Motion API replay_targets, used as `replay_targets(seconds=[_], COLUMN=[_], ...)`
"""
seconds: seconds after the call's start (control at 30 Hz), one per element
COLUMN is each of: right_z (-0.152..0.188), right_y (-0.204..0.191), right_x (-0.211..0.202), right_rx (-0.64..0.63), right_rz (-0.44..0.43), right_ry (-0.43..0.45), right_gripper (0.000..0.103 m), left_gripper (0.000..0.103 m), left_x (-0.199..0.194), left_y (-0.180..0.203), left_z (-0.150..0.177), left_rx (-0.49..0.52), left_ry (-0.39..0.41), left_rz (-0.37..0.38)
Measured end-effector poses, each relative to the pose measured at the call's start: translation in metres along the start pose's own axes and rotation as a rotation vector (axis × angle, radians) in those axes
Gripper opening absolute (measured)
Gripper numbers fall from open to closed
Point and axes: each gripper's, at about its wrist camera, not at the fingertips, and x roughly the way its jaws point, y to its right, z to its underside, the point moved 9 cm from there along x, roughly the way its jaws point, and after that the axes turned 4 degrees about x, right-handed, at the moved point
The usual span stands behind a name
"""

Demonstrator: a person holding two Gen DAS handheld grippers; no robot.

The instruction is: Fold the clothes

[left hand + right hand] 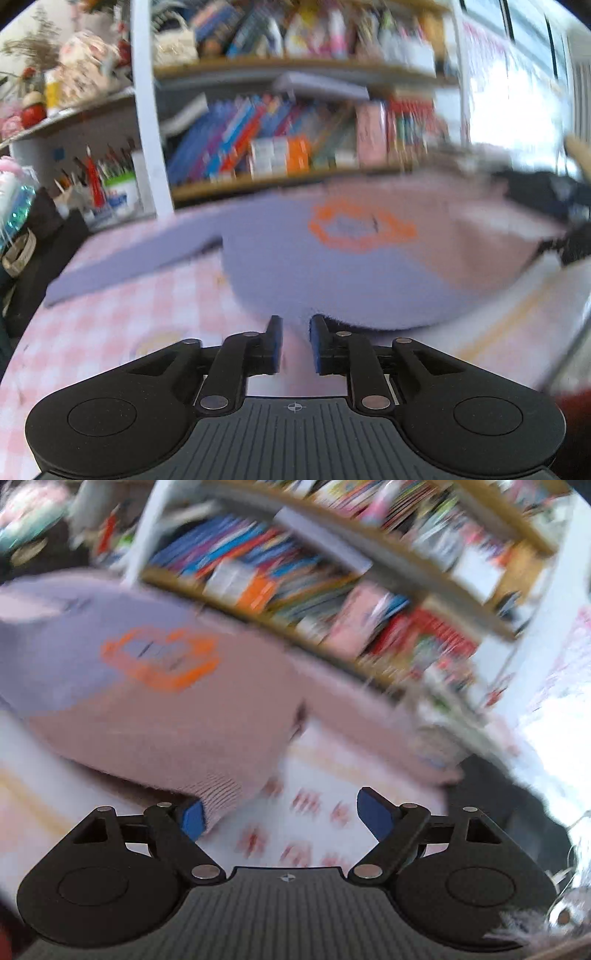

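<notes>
A lilac-to-pink knitted sweater (332,258) with an orange logo lies spread on the pink checked tablecloth (129,317), one sleeve stretched out to the left. My left gripper (295,332) sits at its near hem with a small gap between the blue pads; nothing is between them. In the right wrist view the same sweater (166,716) lies ahead on the left, its ribbed hem corner touching the left blue pad (194,818). My right gripper (284,812) is wide open and holds nothing. Both views are blurred by motion.
A bookshelf (295,147) full of coloured books stands right behind the table. Pen cups and jars (110,184) crowd the left end. A dark object (546,199) lies at the sweater's far right. A black patch (498,801) borders the cloth on the right.
</notes>
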Motion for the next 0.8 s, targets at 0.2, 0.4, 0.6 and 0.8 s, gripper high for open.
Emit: replay_targets(seconds=[0.2,0.4,0.6,0.8], right_z=[0.021,-0.016,-0.005,0.007], right_y=[-0.025,0.004,0.021,0.011], right_x=[-0.019,-0.007,0.037,0.041], right_rx=[-0.053,0.286,0.467,0.465], right_rz=[-0.177,-0.23,-0.251,-0.293], right_ry=[-0.046,0.056,-0.037,-0.067], right_gripper=[0.082,0.054,0.037,0.034], left_gripper=[0.062,0.058,0.025,0.013], left_x=[-0.021,0.005,0.051,0.056], left_y=[-0.02,-0.049,-0.048,-0.046], left_z=[0.004,-0.022,-0.003,0.013], left_rx=[-0.049,-0.358,-0.399,-0.477], left_ry=[0.021,0.101,-0.022,-0.046], left_rz=[-0.029,0.044,-0.001,0.08])
